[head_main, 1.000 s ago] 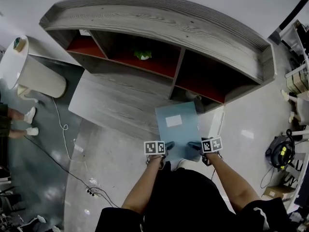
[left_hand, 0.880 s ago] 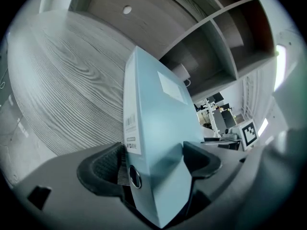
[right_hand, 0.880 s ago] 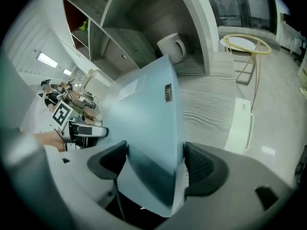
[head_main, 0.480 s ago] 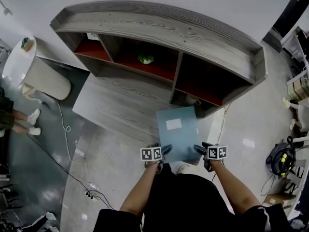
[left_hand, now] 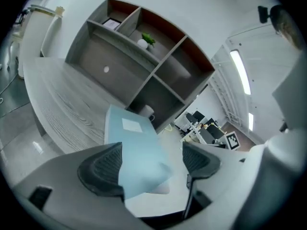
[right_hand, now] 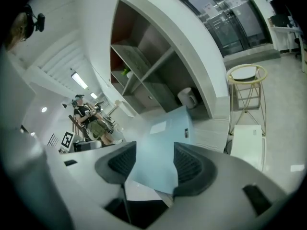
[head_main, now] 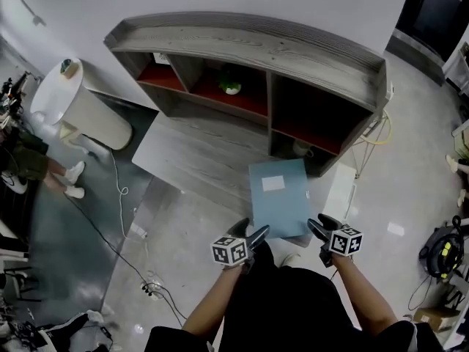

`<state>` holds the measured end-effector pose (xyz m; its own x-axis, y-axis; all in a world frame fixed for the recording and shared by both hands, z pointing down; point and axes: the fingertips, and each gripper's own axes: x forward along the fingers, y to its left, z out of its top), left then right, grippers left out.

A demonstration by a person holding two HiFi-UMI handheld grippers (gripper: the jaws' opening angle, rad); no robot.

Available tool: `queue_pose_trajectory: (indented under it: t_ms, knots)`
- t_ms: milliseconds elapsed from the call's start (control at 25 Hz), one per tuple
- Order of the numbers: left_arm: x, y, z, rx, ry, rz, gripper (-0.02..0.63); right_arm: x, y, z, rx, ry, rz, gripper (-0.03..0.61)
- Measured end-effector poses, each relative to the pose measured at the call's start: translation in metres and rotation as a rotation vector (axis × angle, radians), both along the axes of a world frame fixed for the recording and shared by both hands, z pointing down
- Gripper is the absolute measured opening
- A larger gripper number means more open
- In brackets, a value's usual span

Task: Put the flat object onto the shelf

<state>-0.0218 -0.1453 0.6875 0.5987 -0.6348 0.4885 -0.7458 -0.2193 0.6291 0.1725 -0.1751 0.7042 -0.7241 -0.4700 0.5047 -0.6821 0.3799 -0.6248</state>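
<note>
A light blue folder [head_main: 278, 196] with a white label hangs flat above the floor in front of the grey shelf [head_main: 256, 46]. My left gripper [head_main: 250, 235] is at its near left corner. In the left gripper view the folder [left_hand: 136, 152] lies over one jaw, and a clear gap separates it from the other. My right gripper [head_main: 316, 229] is at the near right corner. Its jaws have just been closing, and the folder's corner [right_hand: 156, 157] fills the space between both pads.
The shelf has red-backed compartments, one holding a small green plant [head_main: 231, 86] and a lower one a white pot [head_main: 300, 149]. A low grey platform [head_main: 190, 152], a white bin [head_main: 80, 105], floor cables [head_main: 146, 284], a white board [head_main: 341, 193] and a bystander [head_main: 33, 160] surround it.
Both grippers and the blue folder have risen off the floor toward the camera. The folder's far edge has come away from the shelf's foot. The head view has swung a little left.
</note>
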Motion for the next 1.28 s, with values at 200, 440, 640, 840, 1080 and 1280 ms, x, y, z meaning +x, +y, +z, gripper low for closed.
queue_pose_trajectory:
  t_ms: [200,440,640,840,1080,1280]
  knots:
    - [0.021,0.036,-0.048,0.091,-0.01,-0.027,0.391,0.019,0.014,-0.045,0.118,-0.056,0.045,0.155]
    - [0.039,0.067,-0.097,0.202,-0.094,-0.005,0.391,0.034,0.032,-0.074,0.208,-0.003,0.104,0.0]
    - [0.059,0.086,-0.13,0.285,-0.096,0.017,0.39,0.026,0.063,-0.113,0.304,0.01,0.059,0.0]
    - [0.076,0.104,-0.143,0.314,-0.084,0.084,0.374,0.027,0.103,-0.145,0.38,0.058,0.108,0.0]
    - [0.058,0.148,-0.177,0.439,-0.071,0.151,0.099,-0.005,0.157,-0.181,0.452,0.101,0.163,0.0]
    - [0.015,0.188,-0.195,0.498,-0.091,0.123,0.026,-0.03,0.208,-0.205,0.521,0.218,0.214,0.0]
